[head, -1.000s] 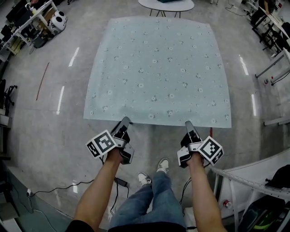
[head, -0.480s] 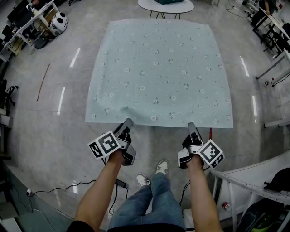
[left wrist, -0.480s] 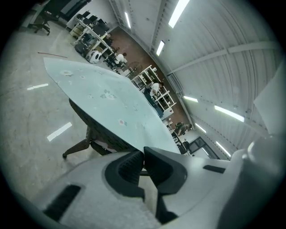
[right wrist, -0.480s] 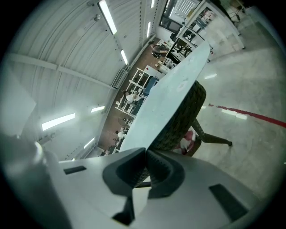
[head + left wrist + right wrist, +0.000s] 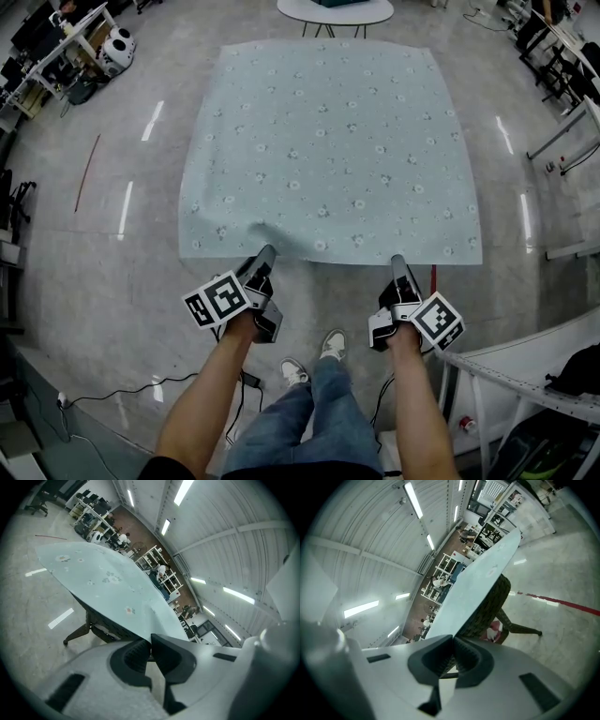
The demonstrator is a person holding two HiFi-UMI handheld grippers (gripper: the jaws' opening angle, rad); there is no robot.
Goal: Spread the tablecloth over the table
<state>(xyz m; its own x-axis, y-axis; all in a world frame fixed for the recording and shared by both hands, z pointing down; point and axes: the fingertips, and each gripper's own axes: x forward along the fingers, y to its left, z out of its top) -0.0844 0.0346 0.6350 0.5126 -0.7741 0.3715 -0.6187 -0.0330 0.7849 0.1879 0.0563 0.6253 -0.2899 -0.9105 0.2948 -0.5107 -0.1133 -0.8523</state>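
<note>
A pale blue flower-print tablecloth (image 5: 328,150) lies flat over the table and hides its top. My left gripper (image 5: 267,252) is shut on the cloth's near hem left of the middle, where the fabric puckers up a little. In the left gripper view the cloth (image 5: 108,581) runs straight into the closed left gripper (image 5: 149,645). My right gripper (image 5: 397,260) is shut on the same hem further right. The right gripper view shows the cloth (image 5: 483,576) ending at the closed right gripper (image 5: 453,649), with the table's dark underside just below it.
A white round table (image 5: 335,11) stands beyond the far edge. A white table frame (image 5: 525,370) is close at my right, and desks (image 5: 66,47) line the far left. Cables (image 5: 112,392) lie on the floor near my feet. The table's legs (image 5: 77,632) splay out below.
A small pucker has risen in the cloth's near hem by the left gripper. Both grippers have shifted slightly with the hem between their jaws.
</note>
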